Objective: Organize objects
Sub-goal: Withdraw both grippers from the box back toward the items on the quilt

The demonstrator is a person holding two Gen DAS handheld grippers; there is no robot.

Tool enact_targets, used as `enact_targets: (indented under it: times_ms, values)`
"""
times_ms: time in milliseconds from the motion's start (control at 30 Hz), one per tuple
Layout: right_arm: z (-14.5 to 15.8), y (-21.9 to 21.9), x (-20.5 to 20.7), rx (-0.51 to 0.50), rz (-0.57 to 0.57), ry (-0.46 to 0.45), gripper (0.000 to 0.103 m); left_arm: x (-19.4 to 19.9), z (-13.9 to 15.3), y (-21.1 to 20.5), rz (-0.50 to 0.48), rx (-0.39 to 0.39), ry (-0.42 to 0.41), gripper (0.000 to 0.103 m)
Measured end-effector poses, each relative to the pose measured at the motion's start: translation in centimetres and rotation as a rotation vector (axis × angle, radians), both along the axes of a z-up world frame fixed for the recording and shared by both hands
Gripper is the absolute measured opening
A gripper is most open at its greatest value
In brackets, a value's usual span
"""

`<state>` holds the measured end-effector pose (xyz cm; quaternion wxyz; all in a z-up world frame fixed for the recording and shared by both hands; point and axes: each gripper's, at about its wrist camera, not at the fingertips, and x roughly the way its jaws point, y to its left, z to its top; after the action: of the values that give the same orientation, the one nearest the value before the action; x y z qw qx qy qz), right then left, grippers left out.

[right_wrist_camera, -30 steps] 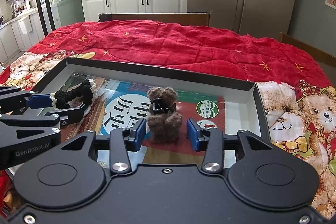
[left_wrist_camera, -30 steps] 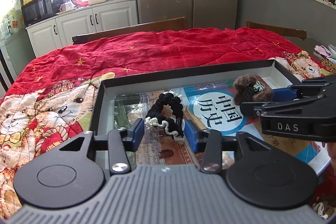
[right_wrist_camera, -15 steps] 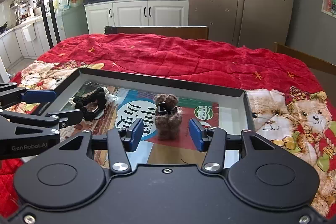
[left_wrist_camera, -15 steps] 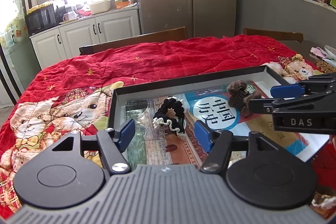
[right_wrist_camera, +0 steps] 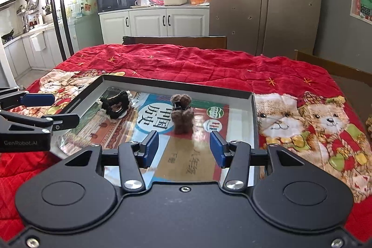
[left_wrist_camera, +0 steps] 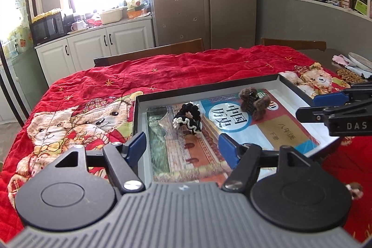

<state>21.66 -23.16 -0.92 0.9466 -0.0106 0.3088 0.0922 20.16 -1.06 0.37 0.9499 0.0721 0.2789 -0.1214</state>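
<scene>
Ahead of the left tongs (left_wrist_camera: 182, 147), spread and empty, a black scrunchie (left_wrist_camera: 187, 118) lay in the tray (left_wrist_camera: 209, 88) on a book (left_wrist_camera: 274, 127), the right tongs (left_wrist_camera: 325, 106) cutting across its corner. Rightward, those tongs (right_wrist_camera: 184, 147) gaped before the brown plush bear (right_wrist_camera: 181, 116), standing mid-tray on the red quilt (right_wrist_camera: 197, 64).

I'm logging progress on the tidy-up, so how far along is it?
Looks nearly done: the black hair tie and the brown fuzzy clip both lie in the box, on the book. Nothing is in hand; left gripper and right gripper have open, empty jaws. Nothing obvious remains.
</scene>
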Motion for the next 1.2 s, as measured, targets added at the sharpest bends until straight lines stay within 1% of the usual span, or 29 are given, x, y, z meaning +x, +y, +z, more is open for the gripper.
enact_targets:
  times_ms: [200,400,500,667,700,767,967,1067,1200]
  values:
    - [0.6,-0.9,-2.7,0.014,0.013,-0.006,0.047,-2.4,0.2,0.7,-0.011,-0.008,-0.005,0.081]
    - [0.9,-1.0,-5.4,0.021,0.046,-0.015,0.047,-4.6,-0.2,1.3,-0.03,-0.013,0.001,0.081]
    - [0.7,-0.6,-6.8,0.021,0.078,-0.016,0.046,-5.4,-0.4,1.6,-0.035,-0.025,0.011,0.081]
    - [0.1,0.0,-9.6,-0.007,0.149,-0.014,0.045,-6.7,-1.0,2.0,-0.046,-0.031,0.032,0.081]
    - [-0.1,0.0,-10.0,-0.006,0.162,-0.009,0.042,-6.9,-1.2,2.0,-0.048,-0.032,0.039,0.081]
    - [-0.5,0.0,-10.9,-0.006,0.184,0.002,0.04,-7.4,-1.5,2.2,-0.054,-0.039,0.052,0.081]
    - [-1.6,0.2,-13.1,-0.06,0.23,-0.008,0.033,-9.2,-2.6,1.8,-0.078,-0.059,0.098,0.081]
    - [-2.2,0.2,-13.5,-0.077,0.236,-0.004,0.028,-10.4,-2.9,1.6,-0.09,-0.073,0.112,0.081]
    - [-2.7,0.0,-13.3,-0.074,0.237,0.001,0.022,-11.2,-3.3,1.2,-0.089,-0.113,0.15,0.081]
